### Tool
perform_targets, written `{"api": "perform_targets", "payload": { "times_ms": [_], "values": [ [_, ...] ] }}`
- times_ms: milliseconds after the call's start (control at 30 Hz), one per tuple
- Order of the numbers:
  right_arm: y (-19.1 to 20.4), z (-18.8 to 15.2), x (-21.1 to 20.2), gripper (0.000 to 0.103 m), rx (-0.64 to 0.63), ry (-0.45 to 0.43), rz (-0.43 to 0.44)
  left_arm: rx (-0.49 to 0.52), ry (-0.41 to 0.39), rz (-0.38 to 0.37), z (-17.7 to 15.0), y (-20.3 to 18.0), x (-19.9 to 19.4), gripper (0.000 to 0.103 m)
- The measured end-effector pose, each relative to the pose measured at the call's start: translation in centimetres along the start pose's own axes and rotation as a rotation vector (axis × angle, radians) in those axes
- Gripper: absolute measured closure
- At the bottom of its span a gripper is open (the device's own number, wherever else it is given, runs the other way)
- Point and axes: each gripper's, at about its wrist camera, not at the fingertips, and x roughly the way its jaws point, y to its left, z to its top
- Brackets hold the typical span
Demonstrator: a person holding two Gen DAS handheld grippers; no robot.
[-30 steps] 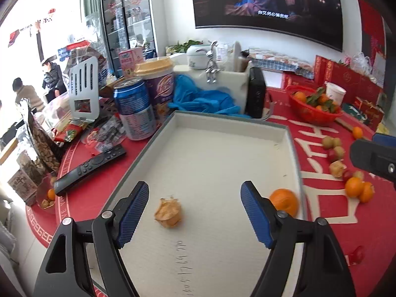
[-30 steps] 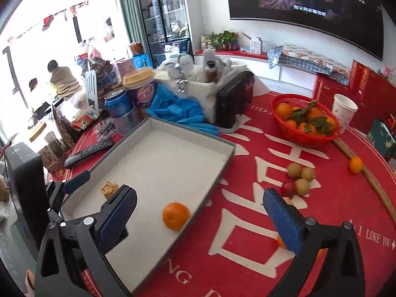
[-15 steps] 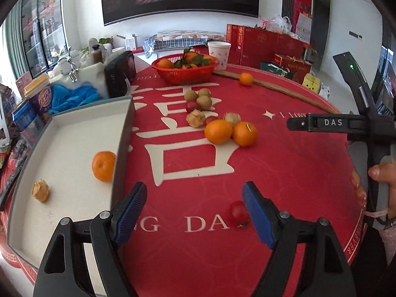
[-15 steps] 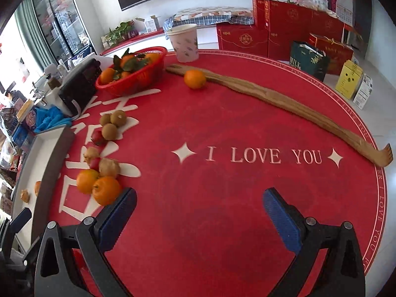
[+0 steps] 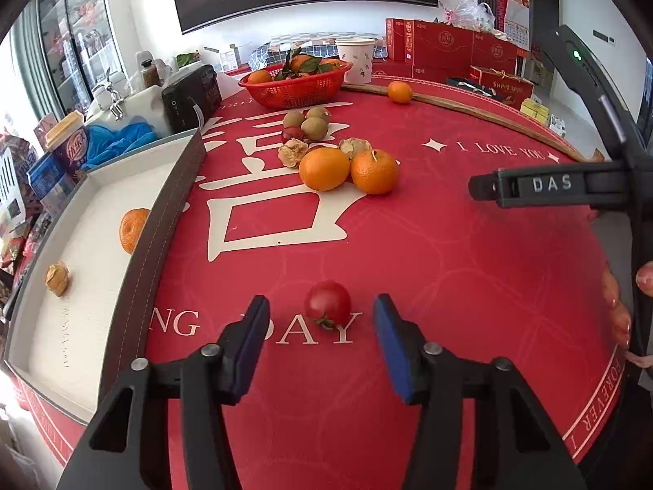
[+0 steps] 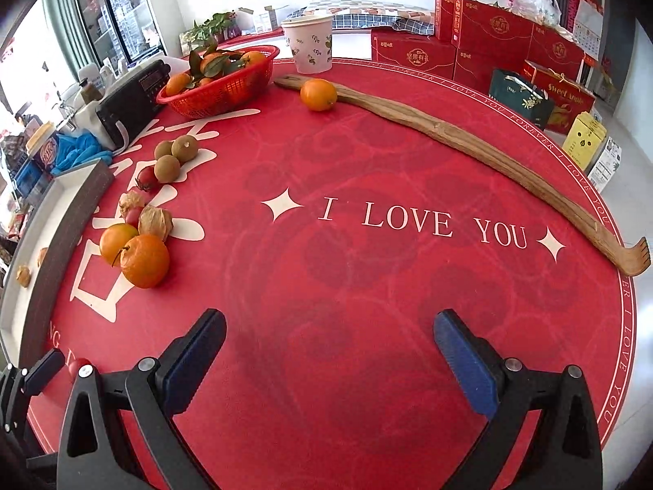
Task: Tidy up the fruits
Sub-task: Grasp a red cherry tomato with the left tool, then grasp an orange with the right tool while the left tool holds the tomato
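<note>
You are now holding the left claw point(image 5: 322, 335) over the red-clothed bench point(image 5: 449, 253), where a second ago it was hanging above the grey tray point(image 5: 171, 212); the right claw point(image 6: 328, 351) has swung away from the tray as well. The left jaws are closing around the cherry tomato point(image 5: 328, 304), which is sitting between the blue pads but just ahead of them, with a gap showing on either side; nothing is being gripped yet. In my judgement you are starting the next pick, with one orange point(image 5: 134, 230) and one husked fruit point(image 5: 57, 279) already lying in the tray.

The right claw is standing wide apart over bare cloth and is holding nothing.

The left wrist view is showing the tray's contents and the tomato's spacing from the pads. The right wrist view is showing only a sliver of that tomato at its lower left edge, but it is giving the clearer look at the remaining fruit: two oranges point(image 6: 138, 255), husked fruits, small brown fruits point(image 6: 175, 155), and a lone orange point(image 6: 318, 94) against the wooden backscratcher point(image 6: 469, 139).
</note>
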Motion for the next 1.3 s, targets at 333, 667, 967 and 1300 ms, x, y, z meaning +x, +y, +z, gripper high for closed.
{"api": "perform_targets", "payload": {
  "times_ms": [333,667,967,1300],
  "values": [
    [0.9,-0.3,0.4,0.0,-0.058,0.0,-0.061,-0.037,-0.037,-0.001,0.1,0.1,0.1,0.079],
    [1.0,-0.3,0.4,0.0,-0.057,-0.016,-0.065,-0.064,0.035,0.019,4.5,2.1,3.6,0.079],
    [1.0,-0.4,0.4,0.0,-0.07,-0.035,-0.057,-0.131,0.026,-0.009,5.4,4.2,4.7,0.079],
    [8.1,0.1,1.4,0.0,-0.297,-0.017,0.089,-0.137,0.03,0.016,5.0,4.9,4.3,0.078]
  ]
}}
